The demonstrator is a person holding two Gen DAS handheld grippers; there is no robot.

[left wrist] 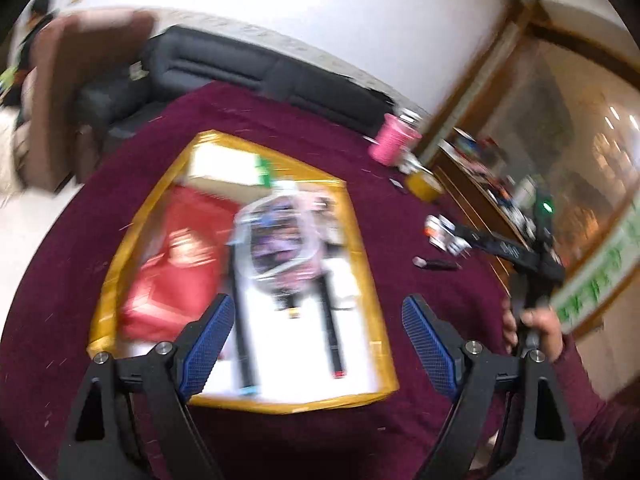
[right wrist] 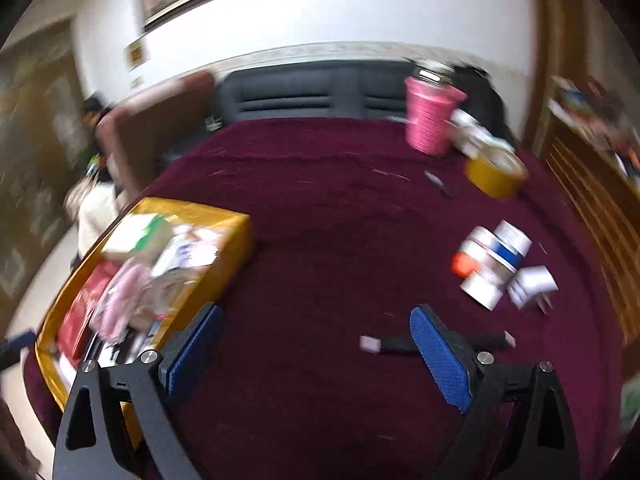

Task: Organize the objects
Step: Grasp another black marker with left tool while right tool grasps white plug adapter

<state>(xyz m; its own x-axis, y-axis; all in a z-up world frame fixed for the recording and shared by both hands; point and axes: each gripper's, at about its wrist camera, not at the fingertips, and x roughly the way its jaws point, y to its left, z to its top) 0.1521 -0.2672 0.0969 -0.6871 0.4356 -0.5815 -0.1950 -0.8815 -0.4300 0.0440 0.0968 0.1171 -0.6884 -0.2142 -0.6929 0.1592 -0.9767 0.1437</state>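
A yellow box (left wrist: pixel 364 240) sits on the maroon cloth. It holds a red packet (left wrist: pixel 180 264), a clear bag of colourful bits (left wrist: pixel 280 236), two black pens (left wrist: pixel 332 332) and a white-and-green carton (left wrist: pixel 224 164). My left gripper (left wrist: pixel 319 302) hovers open over the box's near half, nothing between its fingers. My right gripper (right wrist: pixel 317 312) is open above bare cloth, to the right of the box (right wrist: pixel 236 240). A black marker with pale ends (right wrist: pixel 394 345) lies on the cloth, partly hidden behind the right finger. Small bottles (right wrist: pixel 492 260) and a white plug (right wrist: pixel 534 286) lie farther right.
A pink cup (right wrist: pixel 430 120), a yellow tape roll (right wrist: pixel 494 178) and a small dark pen (right wrist: pixel 438 184) stand at the far right of the table. A dark sofa (right wrist: pixel 304 92) runs behind it. A wooden cabinet (right wrist: pixel 592 200) lies right. A hand (left wrist: pixel 540 326) grips the other handle.
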